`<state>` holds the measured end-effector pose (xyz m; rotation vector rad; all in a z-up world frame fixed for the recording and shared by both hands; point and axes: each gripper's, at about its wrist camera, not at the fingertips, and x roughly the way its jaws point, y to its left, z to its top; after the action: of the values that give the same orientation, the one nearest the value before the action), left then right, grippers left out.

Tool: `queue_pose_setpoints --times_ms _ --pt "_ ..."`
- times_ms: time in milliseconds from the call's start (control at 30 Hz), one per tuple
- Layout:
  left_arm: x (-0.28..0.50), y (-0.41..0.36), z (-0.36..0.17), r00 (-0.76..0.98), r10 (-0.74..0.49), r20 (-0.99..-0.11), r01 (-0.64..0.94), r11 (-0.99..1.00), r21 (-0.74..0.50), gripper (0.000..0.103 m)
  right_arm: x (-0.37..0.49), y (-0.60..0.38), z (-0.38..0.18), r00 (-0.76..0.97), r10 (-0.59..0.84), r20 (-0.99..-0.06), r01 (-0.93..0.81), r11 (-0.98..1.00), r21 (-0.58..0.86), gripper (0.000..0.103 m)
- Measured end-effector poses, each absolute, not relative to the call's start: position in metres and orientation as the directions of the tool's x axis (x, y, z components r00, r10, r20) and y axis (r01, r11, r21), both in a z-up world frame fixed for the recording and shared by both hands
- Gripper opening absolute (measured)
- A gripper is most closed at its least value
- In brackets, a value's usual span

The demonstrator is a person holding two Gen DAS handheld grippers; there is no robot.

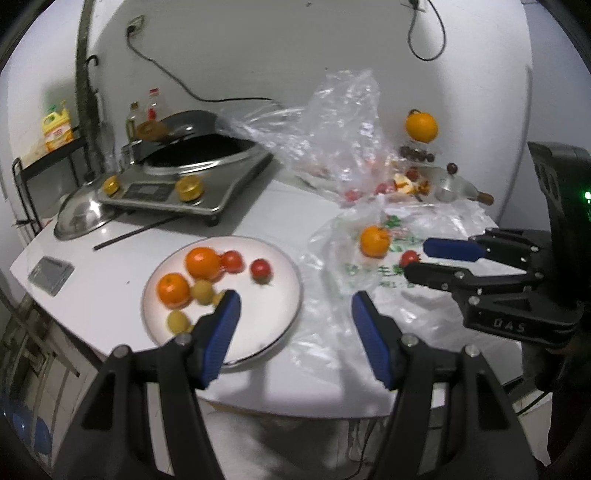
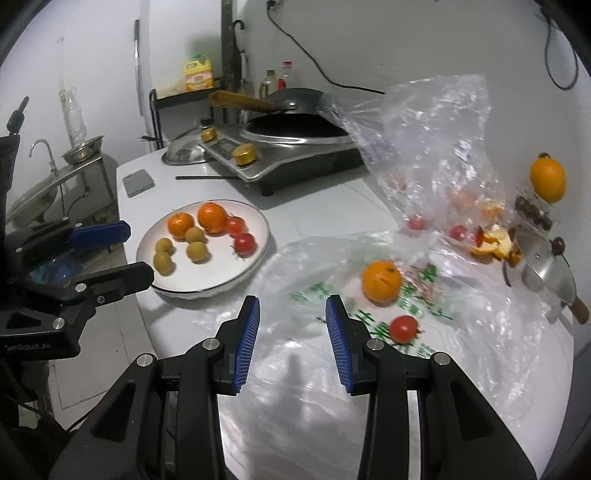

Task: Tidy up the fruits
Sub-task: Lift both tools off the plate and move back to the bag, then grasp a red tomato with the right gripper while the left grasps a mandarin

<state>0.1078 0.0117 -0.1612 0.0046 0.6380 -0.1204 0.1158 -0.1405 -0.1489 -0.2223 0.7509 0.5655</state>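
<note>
White glossy counter [image 2: 317, 199] with a rounded near edge carries everything. Only the right wrist view shows the steel sink and tap [image 2: 40, 173] past the counter's left edge; only the left wrist view shows the wall socket [image 1: 136, 26] the black cable runs to. Brushed-steel induction cooker [image 2: 295, 155] with two gold knobs sits at the back edge, black wok on top; a domed steel lid [image 1: 79, 216] lies by the back-left corner. Crumpled clear plastic bag [image 2: 424, 140] stands at the back right; a flat bag with green print [image 2: 461, 350] is spread over the near right part. Round white plate [image 2: 221, 275], dark rim, sits near the front-left edge: two oranges, two tomatoes, four small yellow-green round fruits, all smooth. One dimpled orange [image 2: 381, 281] and one glossy tomato [image 2: 403, 328] lie loose on the printed bag. Left gripper [image 1: 293, 314]: ribbed blue pads spread wide, nothing between them, over the plate's near rim. Right gripper [image 2: 291, 321]: pads narrower but clearly apart, nothing pinched, above the printed bag's near-left part. Frames slightly motion-blurred.
</note>
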Motion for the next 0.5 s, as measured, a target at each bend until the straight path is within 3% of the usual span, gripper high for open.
queue_pose_setpoints --times_ms 500 --pt "0.158 -0.045 -0.166 0.767 -0.183 -0.615 0.222 0.975 -0.012 0.064 0.145 -0.201 -0.169 0.607 0.339 -0.718 -0.460 0.887 0.030 0.040"
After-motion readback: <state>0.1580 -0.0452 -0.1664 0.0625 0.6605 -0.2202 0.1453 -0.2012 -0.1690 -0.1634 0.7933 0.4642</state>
